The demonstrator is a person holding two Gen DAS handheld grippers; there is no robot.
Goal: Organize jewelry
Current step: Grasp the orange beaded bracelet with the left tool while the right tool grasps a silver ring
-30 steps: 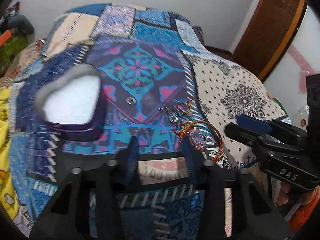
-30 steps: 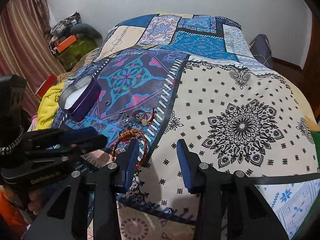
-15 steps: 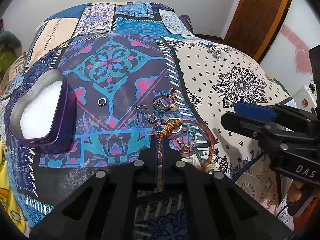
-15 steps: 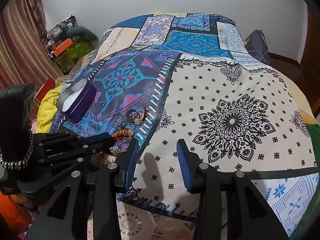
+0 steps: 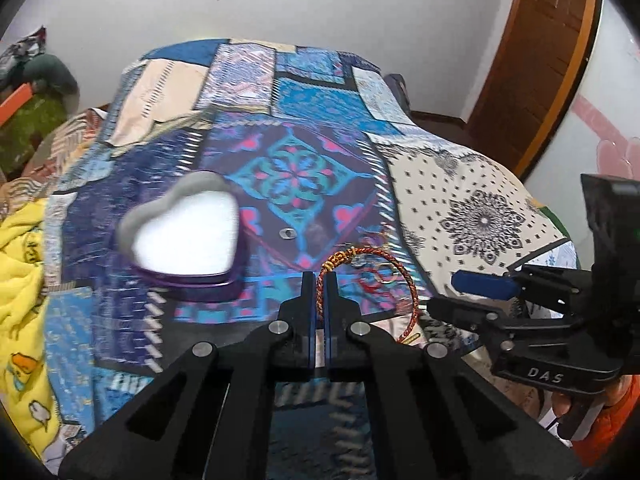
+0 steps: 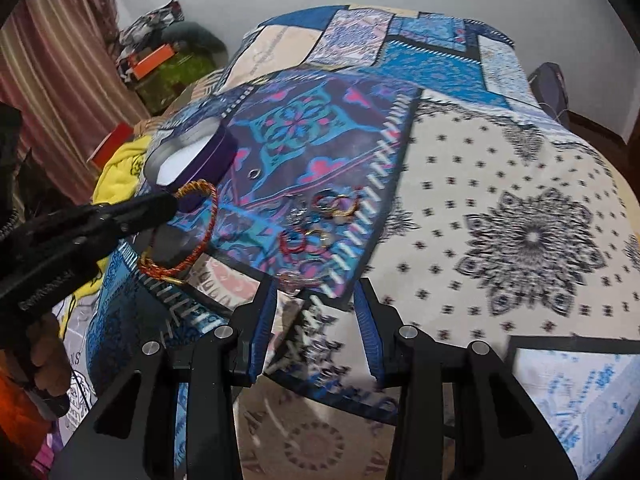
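My left gripper (image 5: 320,280) is shut on a red and gold thread bracelet (image 5: 404,276) and holds it lifted above the bedspread; the bracelet also shows hanging from it in the right wrist view (image 6: 200,220). A purple heart-shaped tin (image 5: 188,232) with a white lining lies open to the left, also in the right wrist view (image 6: 192,156). Several rings and small pieces (image 6: 324,220) lie on the blue patterned patch. A single ring (image 5: 287,233) lies near the tin. My right gripper (image 6: 316,312) is open and empty, low over the bed near the rings.
The patchwork bedspread (image 6: 500,184) covers the whole bed. A yellow blanket (image 5: 20,256) lies at the left edge. Clutter and a curtain (image 6: 60,64) stand beyond the bed's left side. A wooden door (image 5: 532,68) is at the far right.
My left gripper closed on the bracelet, lifted it off the bedspread and swung toward the heart tin. My right gripper moved closer to the rings, still open.
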